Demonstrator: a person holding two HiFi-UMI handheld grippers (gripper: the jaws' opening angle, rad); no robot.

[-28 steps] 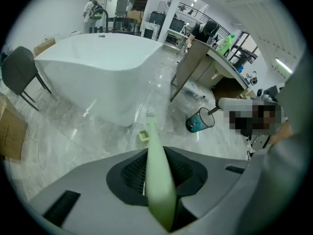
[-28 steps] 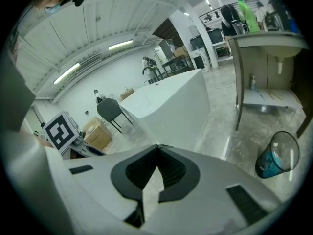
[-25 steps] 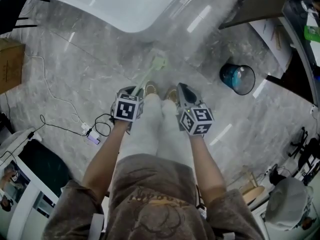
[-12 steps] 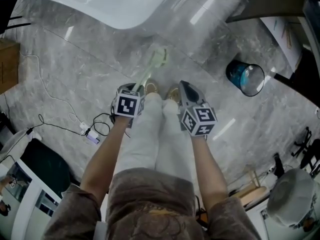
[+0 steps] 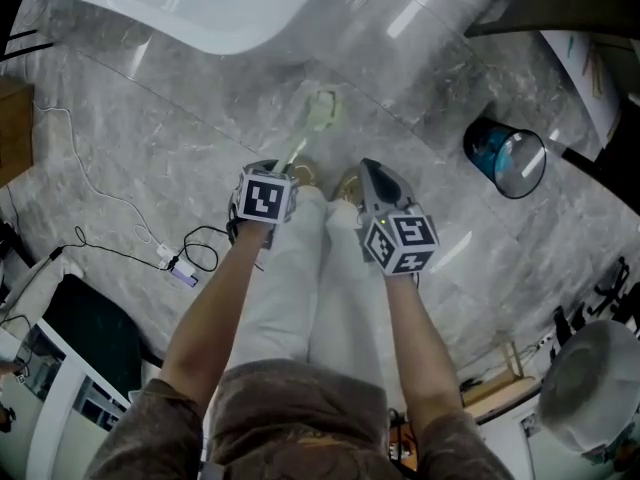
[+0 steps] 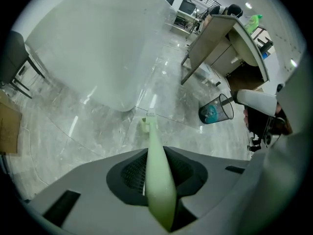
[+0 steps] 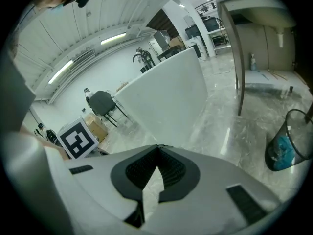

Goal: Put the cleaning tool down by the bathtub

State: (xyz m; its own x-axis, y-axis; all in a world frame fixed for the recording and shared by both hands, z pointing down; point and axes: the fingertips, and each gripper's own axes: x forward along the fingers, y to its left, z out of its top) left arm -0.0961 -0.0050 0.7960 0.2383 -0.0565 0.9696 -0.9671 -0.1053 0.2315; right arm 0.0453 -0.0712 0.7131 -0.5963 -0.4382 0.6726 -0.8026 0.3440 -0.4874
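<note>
Left gripper (image 5: 272,182) grips the handle of a long pale-green plastic brush (image 5: 319,112), its jaws partly apart around it. The brush head hangs low over the grey marble floor (image 5: 130,138), just near of the white bathtub (image 5: 200,8). Right gripper (image 7: 157,148) is beside it, jaw tips together and empty. Far right stands a black mesh bin (image 5: 506,158).

The glossy grey marble-tiled floor (image 5: 140,148) carried a white bathtub (image 5: 200,8) at its far side. A wire-mesh bin (image 5: 505,158) with blue contents stood well apart, to the right. At the left lay a cardboard box (image 5: 12,128), a thin white cable (image 5: 88,173) and a small plug block (image 5: 185,276).
</note>
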